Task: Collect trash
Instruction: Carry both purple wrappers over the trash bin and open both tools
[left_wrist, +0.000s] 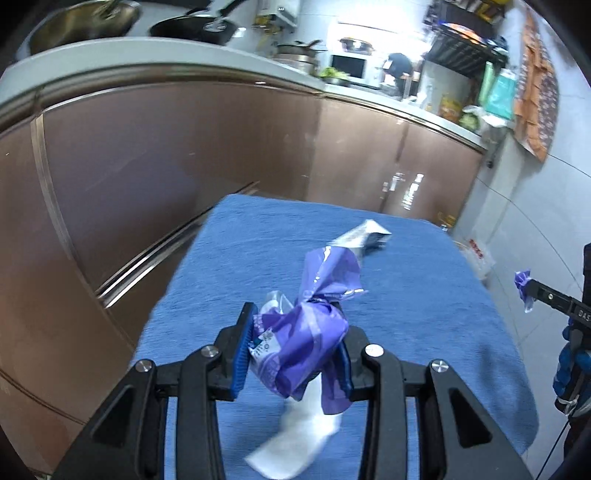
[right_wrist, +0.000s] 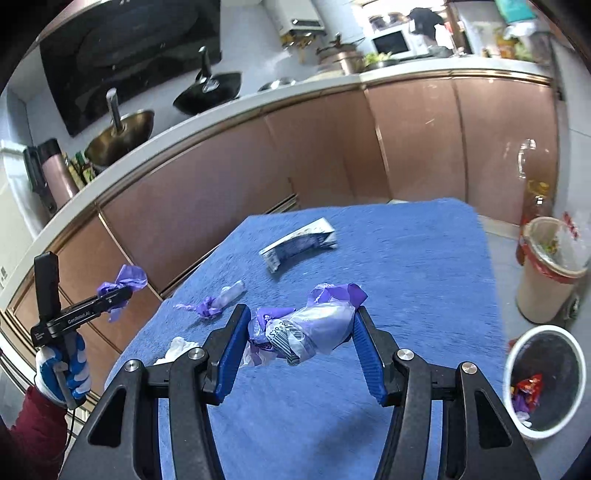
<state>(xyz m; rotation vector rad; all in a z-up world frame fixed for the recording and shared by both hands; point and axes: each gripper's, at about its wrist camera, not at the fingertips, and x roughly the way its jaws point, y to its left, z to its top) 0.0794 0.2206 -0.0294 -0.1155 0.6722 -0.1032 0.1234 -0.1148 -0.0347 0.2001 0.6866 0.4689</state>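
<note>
My left gripper is shut on a crumpled purple wrapper, lifted above the blue cloth. In the right wrist view that left gripper shows at the left with its purple wrapper, held by a gloved hand. My right gripper is shut on a purple and clear wrapper above the cloth. On the cloth lie a flattened printed packet, a small purple wrapper and a white tissue. The packet and tissue also show in the left wrist view.
A small white bin with a dark liner holds wrappers at the cloth's right side. A taller beige bin stands behind it. Brown kitchen cabinets under a white counter run along the far side, with pans on top.
</note>
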